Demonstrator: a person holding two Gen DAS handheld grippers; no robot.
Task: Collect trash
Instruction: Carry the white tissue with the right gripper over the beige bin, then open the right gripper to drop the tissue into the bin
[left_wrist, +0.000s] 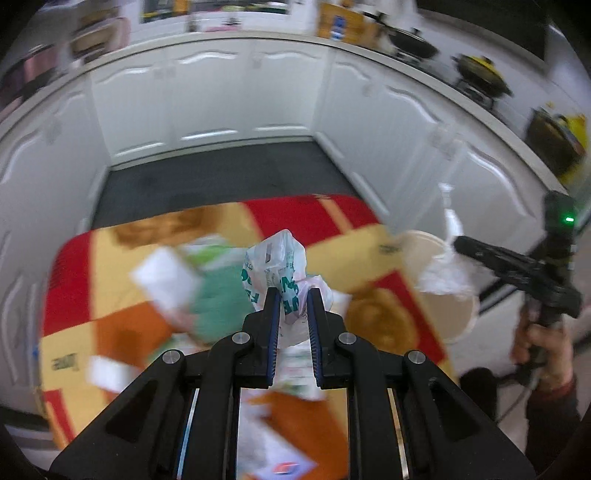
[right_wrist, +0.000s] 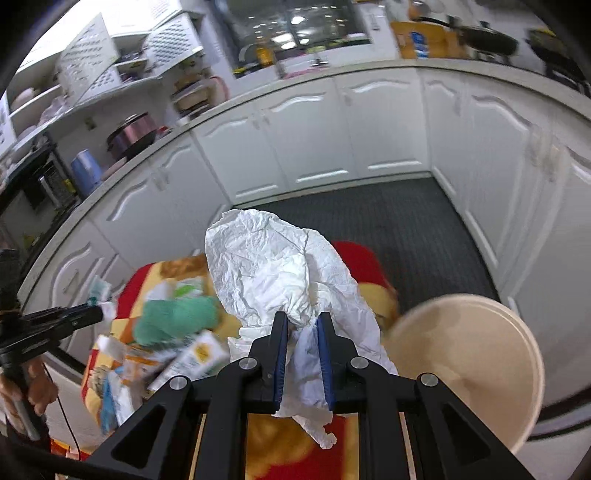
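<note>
My left claw (left_wrist: 292, 295) pinches a plastic bag (left_wrist: 275, 262); right claw (right_wrist: 303, 321) pinches crumpled paper (right_wrist: 273, 273). Only the right view shows shelves (right_wrist: 85, 74). Red-yellow mat (left_wrist: 70, 284) lies on dark floor (left_wrist: 221, 177), w/ a bucket (right_wrist: 480, 362) on its right.

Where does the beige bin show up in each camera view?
Left wrist: beige bin at right of centre, beyond the mat, partly behind white paper.
Right wrist: the bin fills the lower right, open and close.
Shared landmark: the red and yellow mat.

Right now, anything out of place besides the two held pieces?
Yes: loose trash, cartons, wrappers and a green wad, lies jumbled on the patterned mat. The beige bin beside the mat looks empty.
</note>
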